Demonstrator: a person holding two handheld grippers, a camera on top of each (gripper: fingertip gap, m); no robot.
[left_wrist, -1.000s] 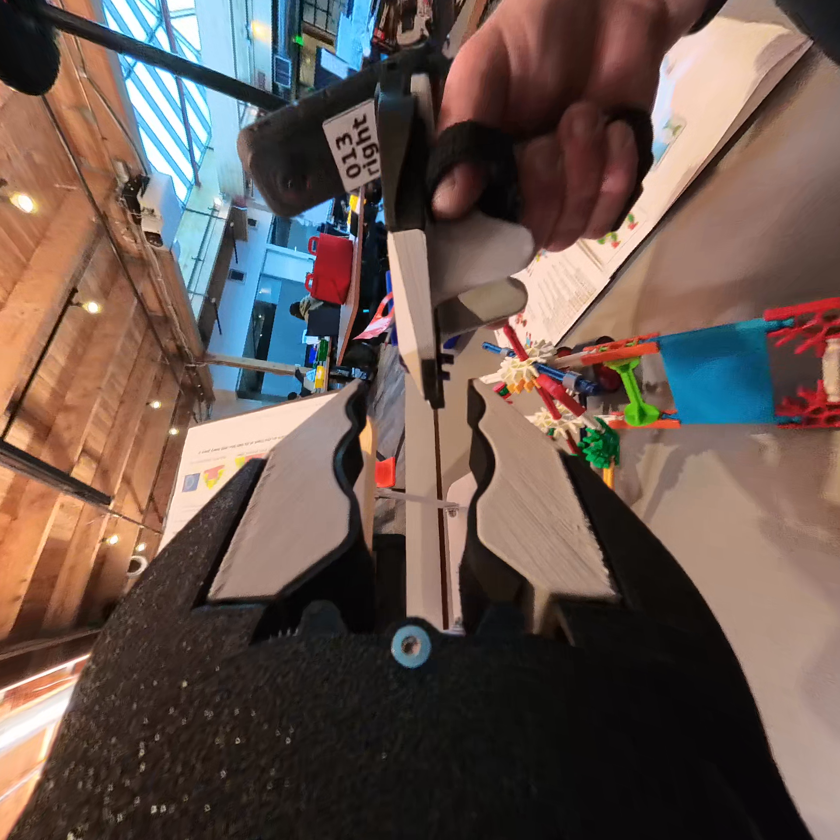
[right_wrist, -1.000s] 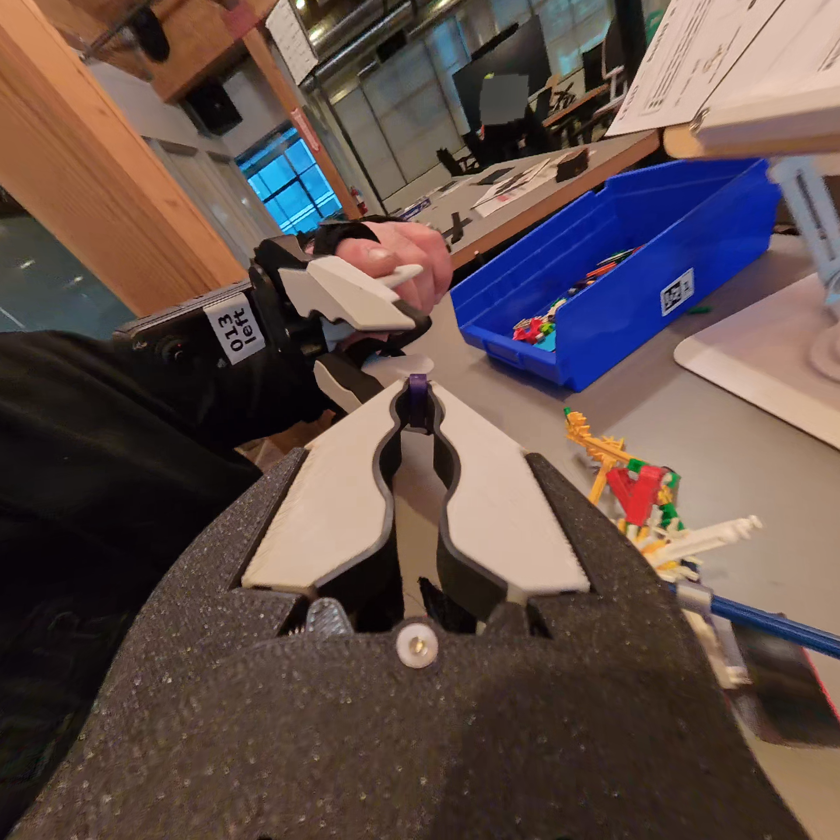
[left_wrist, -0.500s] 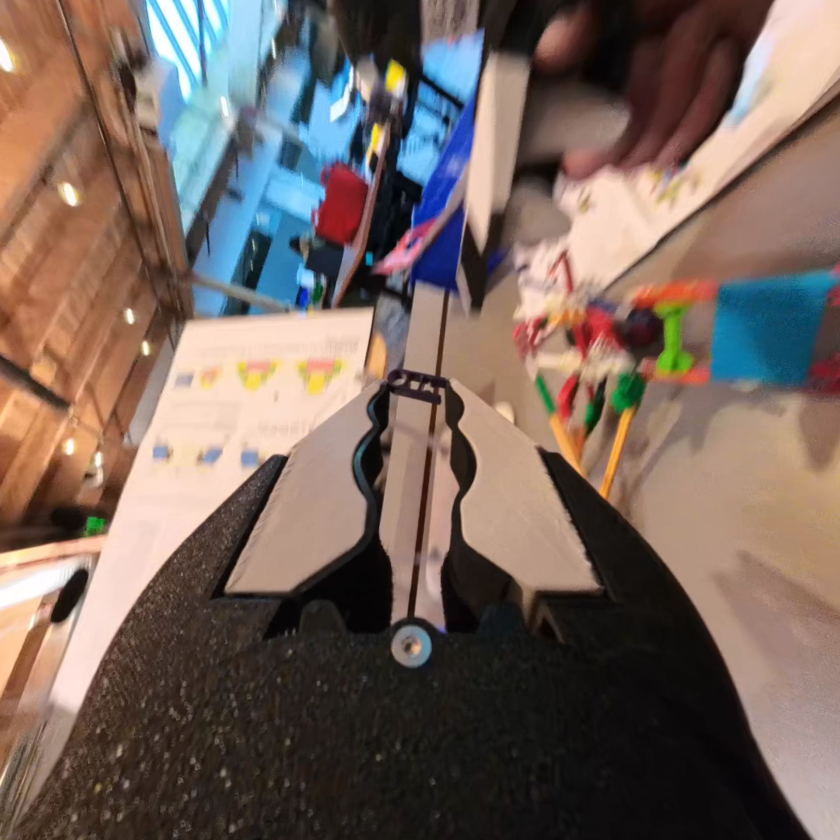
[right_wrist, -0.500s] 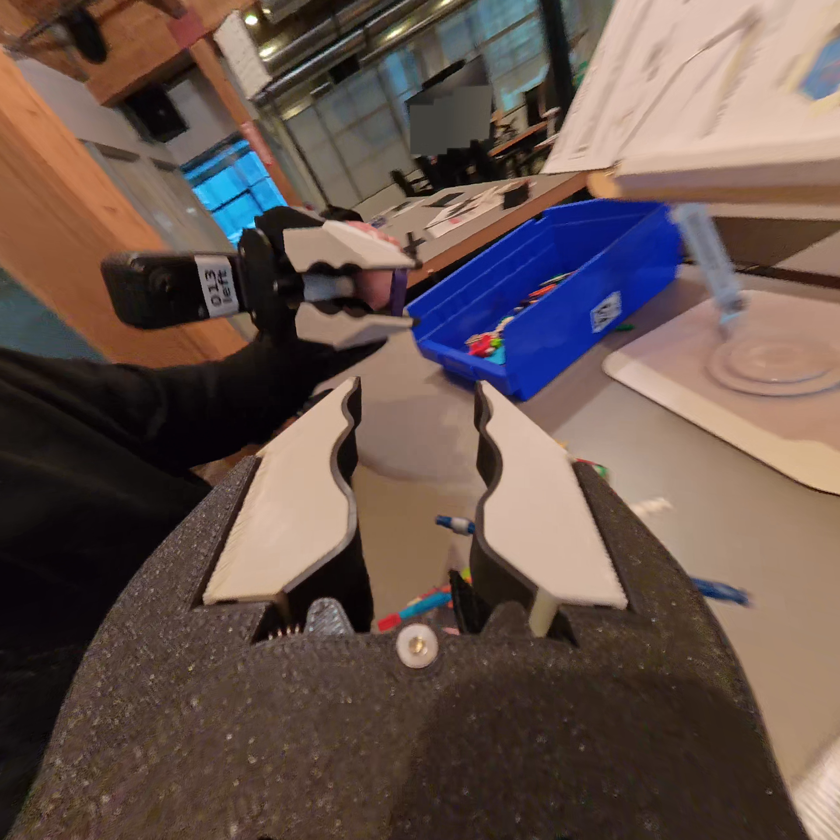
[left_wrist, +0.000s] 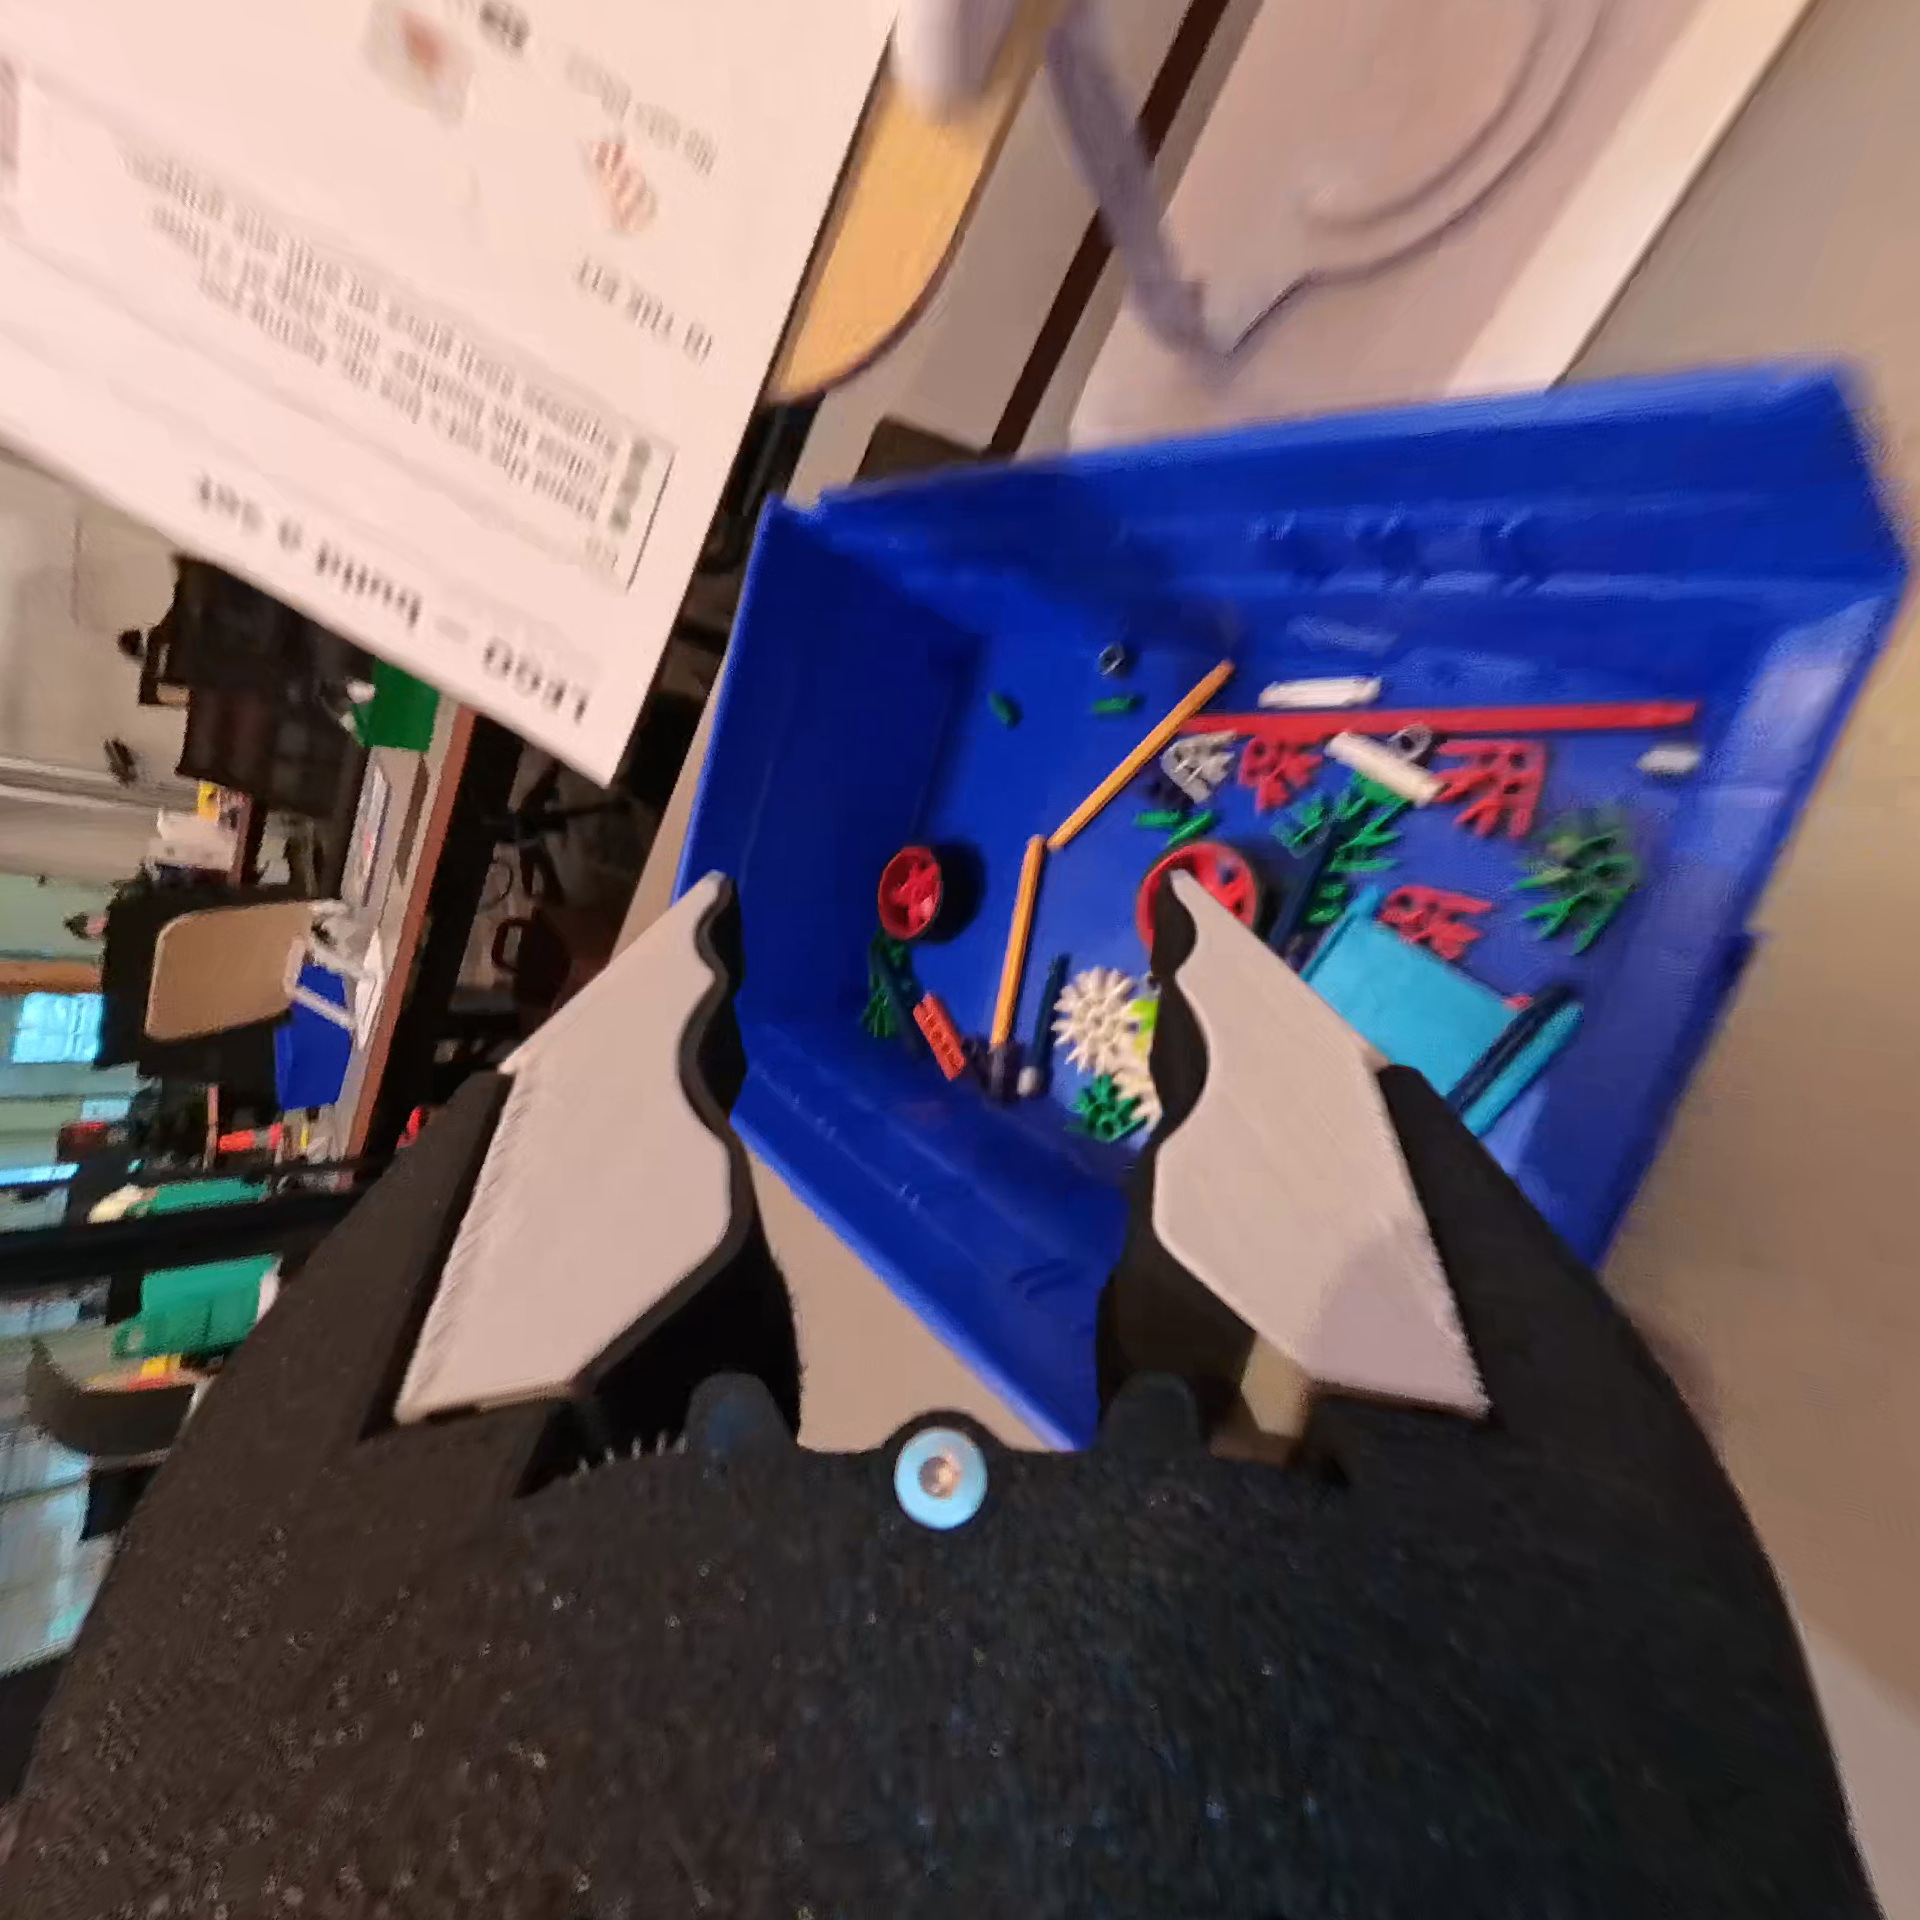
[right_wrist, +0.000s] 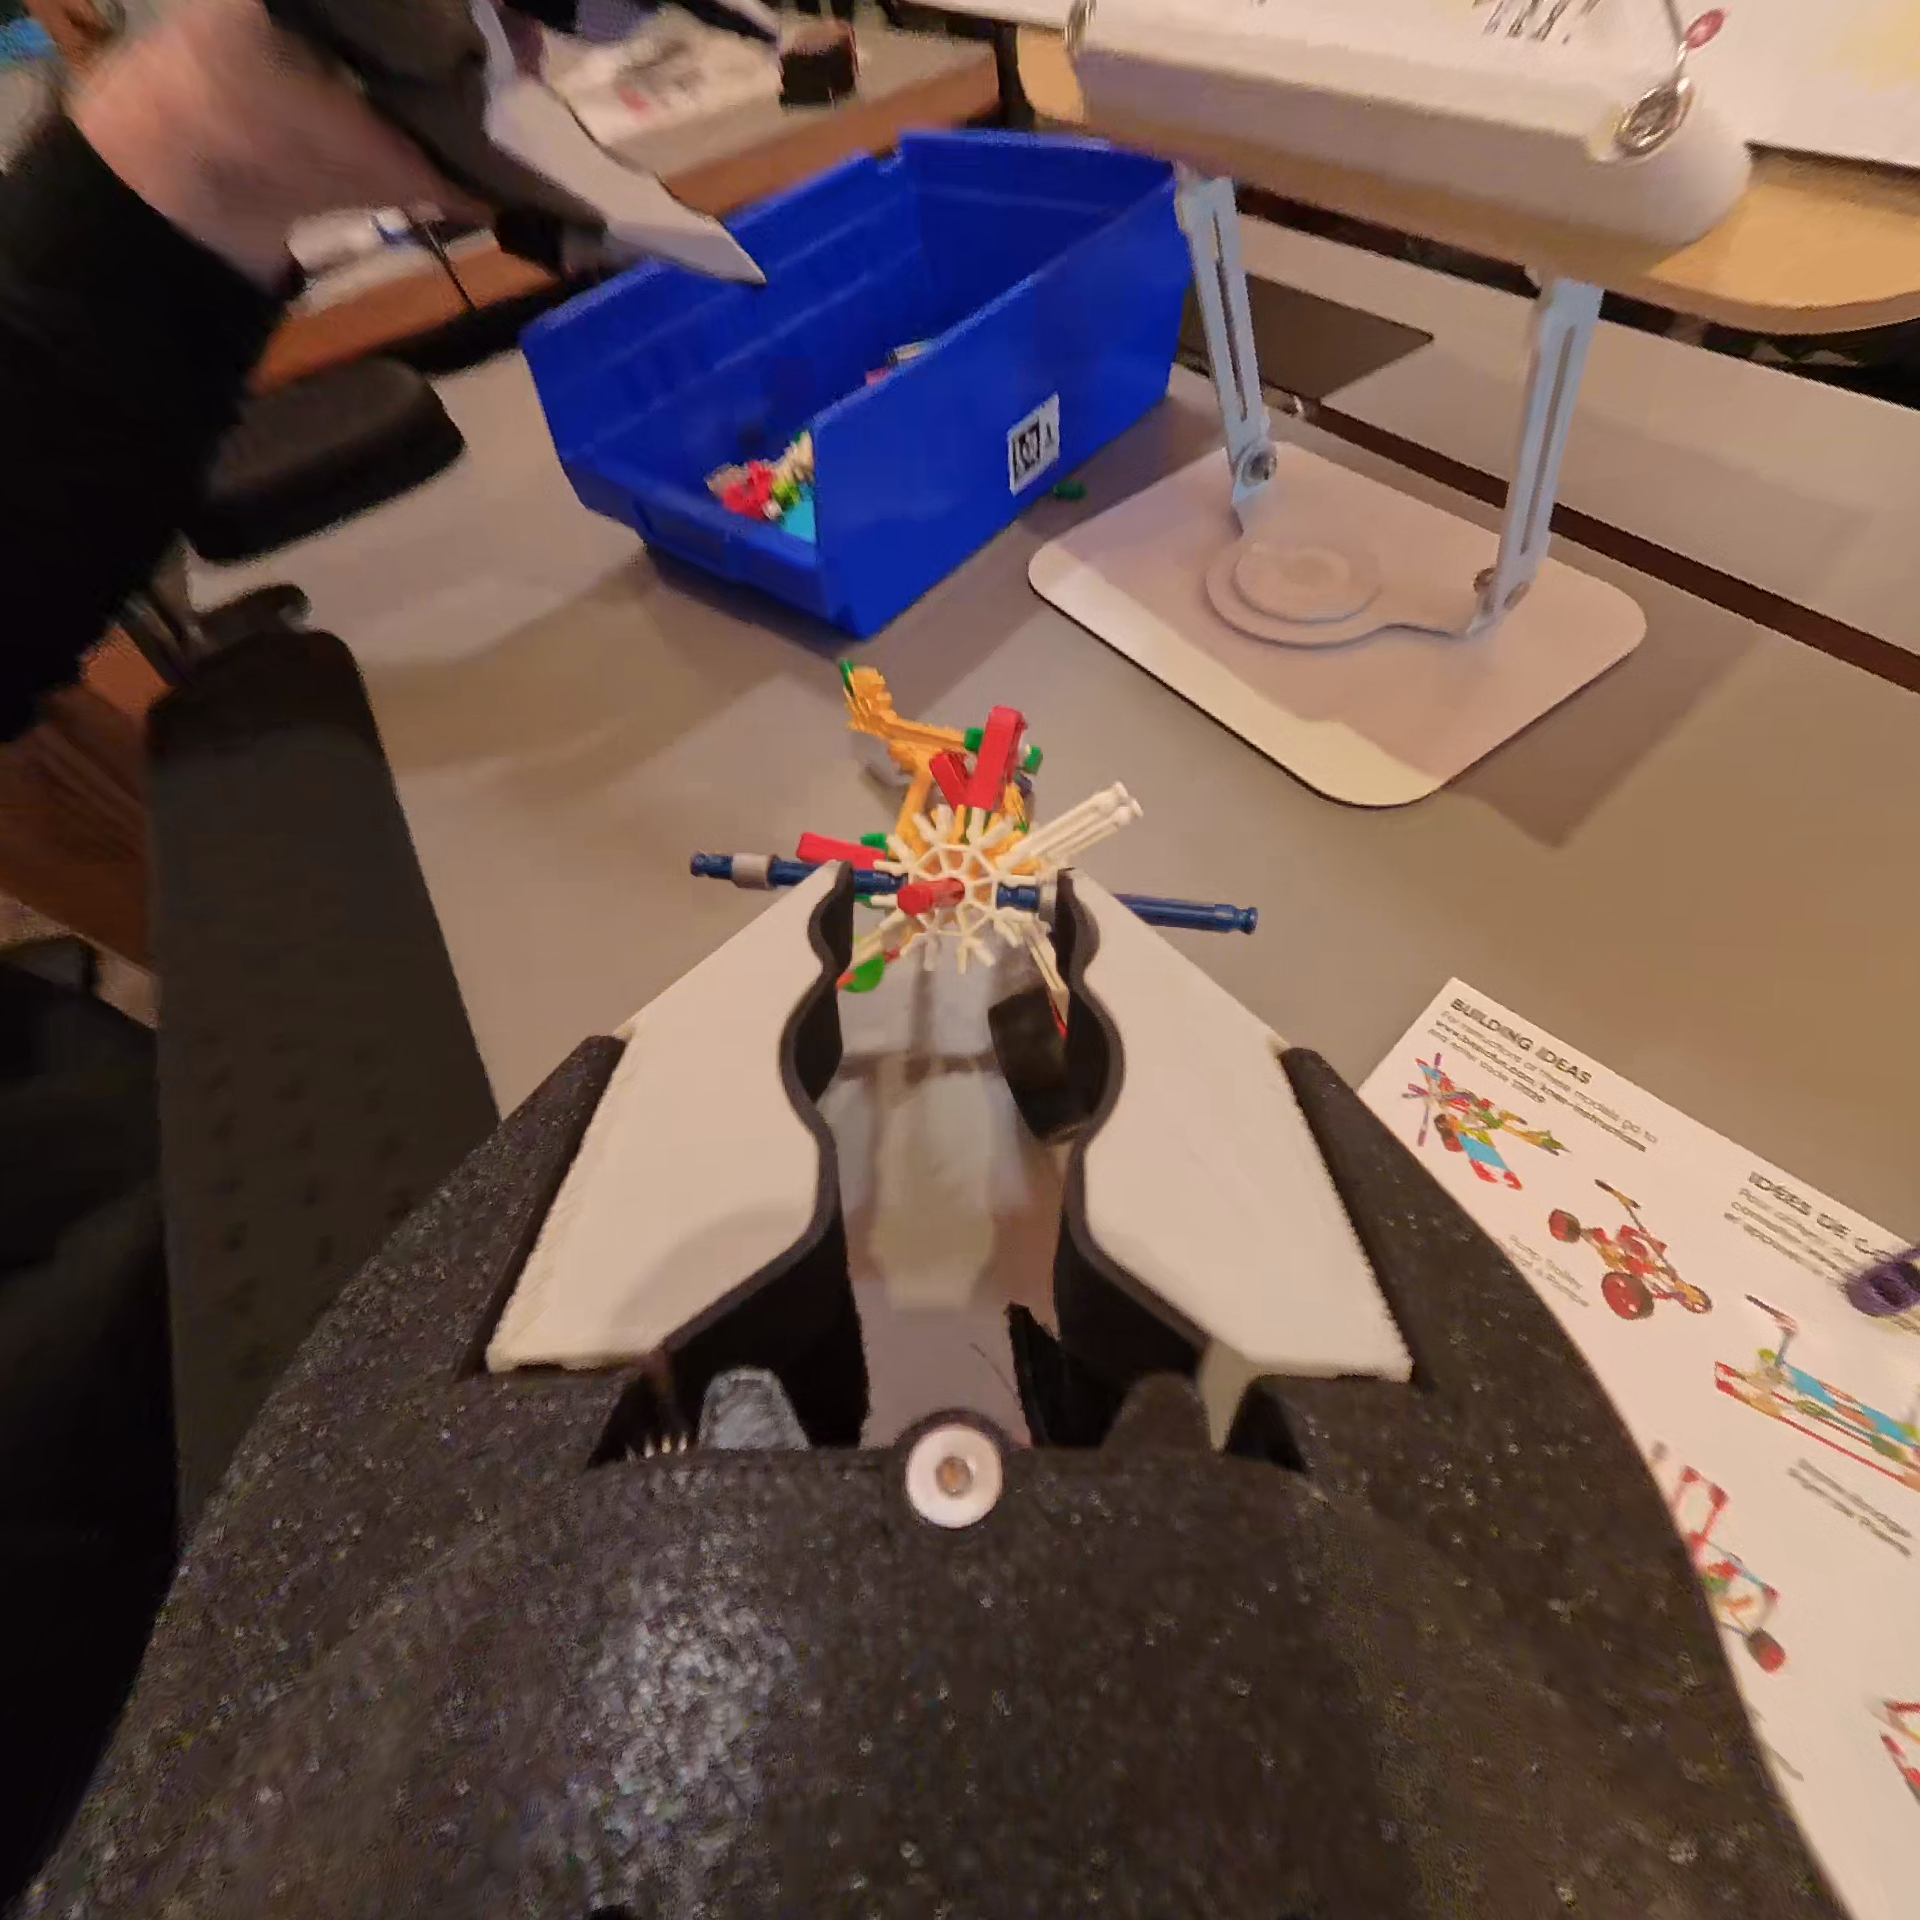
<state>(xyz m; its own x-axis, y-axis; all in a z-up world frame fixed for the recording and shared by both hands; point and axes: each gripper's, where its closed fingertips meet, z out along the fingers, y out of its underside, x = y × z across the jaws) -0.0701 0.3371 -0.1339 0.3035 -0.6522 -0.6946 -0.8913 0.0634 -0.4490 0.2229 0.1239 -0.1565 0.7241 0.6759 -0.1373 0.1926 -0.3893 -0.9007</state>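
The toy model made of small sticks and wheels sits on the grey table, just in front of the right gripper. This gripper has its two white fingers apart, and nothing is held between them. The white snowflake piece on the model shows right between the finger tips, but I cannot tell if the tips touch it. A blue stick pokes out of the model past the finger on the right side. A black wheel lies close to the inside of that finger. To the right of this gripper lies a paper sheet with toy pictures on it. Farther ahead stands a white stand, and left of the stand is the blue bin. The left gripper hangs over the open blue bin, with its fingers wide apart and nothing in them. Down inside the bin, past the finger tips, lie loose toy pieces: a red wheel, an orange stick, a white gear and a light blue panel. From the right side, the left gripper shows above the left rim of the bin, held in a hand. Above the left gripper hangs a printed page.
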